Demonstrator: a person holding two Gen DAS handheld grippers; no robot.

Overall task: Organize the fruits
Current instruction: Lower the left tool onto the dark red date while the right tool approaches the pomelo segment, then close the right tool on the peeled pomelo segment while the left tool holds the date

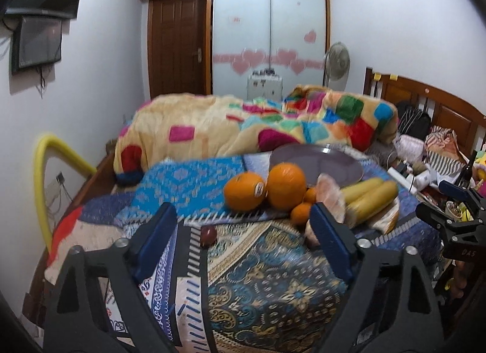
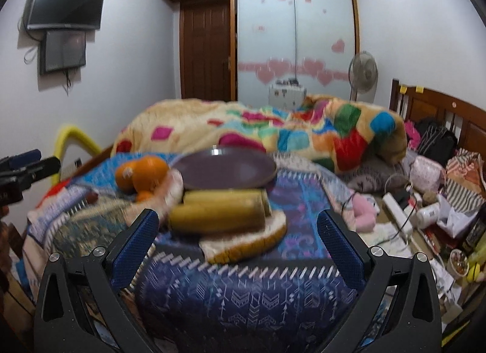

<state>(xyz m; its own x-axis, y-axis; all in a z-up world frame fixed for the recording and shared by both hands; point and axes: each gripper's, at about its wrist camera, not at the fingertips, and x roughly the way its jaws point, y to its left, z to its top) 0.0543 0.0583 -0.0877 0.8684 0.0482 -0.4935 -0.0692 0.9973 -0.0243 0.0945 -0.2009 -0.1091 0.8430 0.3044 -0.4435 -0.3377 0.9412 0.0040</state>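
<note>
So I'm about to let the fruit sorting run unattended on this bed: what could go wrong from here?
1. The large oranges sit on soft, rumpled patterned blankets and might roll if nudged.
2. The purple plate rests tilted on the bedding; loaded fruit could slide off.
3. The yellow fruits lie on a bread slice, which may drag along.

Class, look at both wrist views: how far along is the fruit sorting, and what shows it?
Done: nothing visible; the purple plate is bare. In hand: nothing; the left tongs and right tongs are open and empty. Left: the two large oranges, the small oranges and the two yellow corn-like pieces lie on the bedspread beside the plate.
</note>
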